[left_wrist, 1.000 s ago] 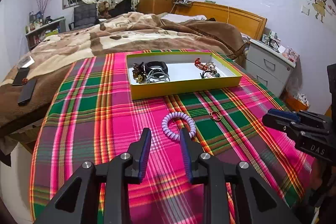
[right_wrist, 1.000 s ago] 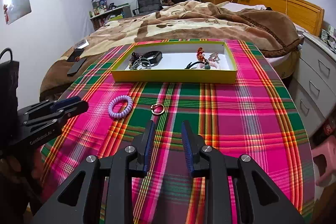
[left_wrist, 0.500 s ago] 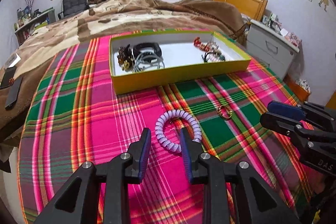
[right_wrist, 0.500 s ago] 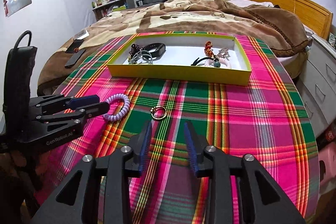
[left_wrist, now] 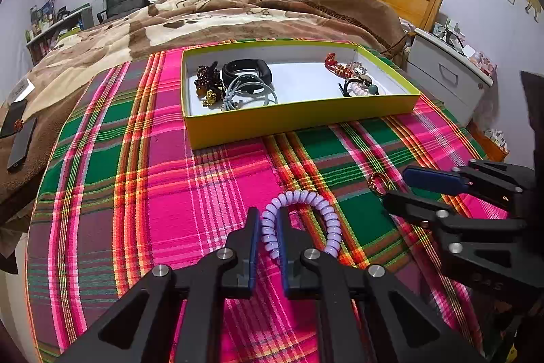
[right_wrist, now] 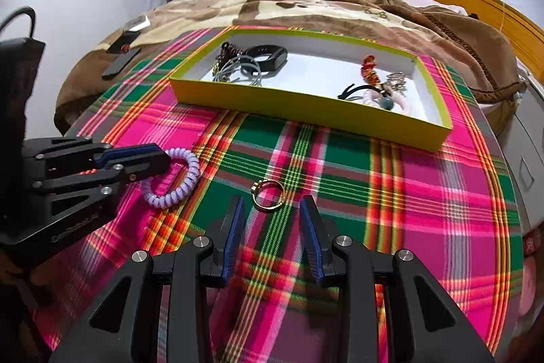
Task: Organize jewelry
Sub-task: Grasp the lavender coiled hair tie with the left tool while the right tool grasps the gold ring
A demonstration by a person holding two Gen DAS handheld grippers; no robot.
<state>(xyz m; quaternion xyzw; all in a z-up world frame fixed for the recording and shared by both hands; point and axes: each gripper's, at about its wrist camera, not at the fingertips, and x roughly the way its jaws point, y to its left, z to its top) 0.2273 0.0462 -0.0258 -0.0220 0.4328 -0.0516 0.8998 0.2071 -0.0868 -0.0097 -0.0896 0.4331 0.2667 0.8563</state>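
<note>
Lilac coil bracelet [left_wrist: 299,223] pinched by just-closed left gripper [left_wrist: 268,227], gold ring [right_wrist: 267,194] beyond wide-open, empty right gripper [right_wrist: 272,220], bare cloth around.

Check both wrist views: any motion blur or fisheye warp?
Left wrist: sharp; tablecloth edge bows, corners vignette dark. Right wrist: plaid smears near the right gripper, gold ring slightly soft, same barrel warp.

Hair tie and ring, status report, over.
Left gripper just closed on hair tie. Right gripper open, short of ring. Box path clear.
</note>
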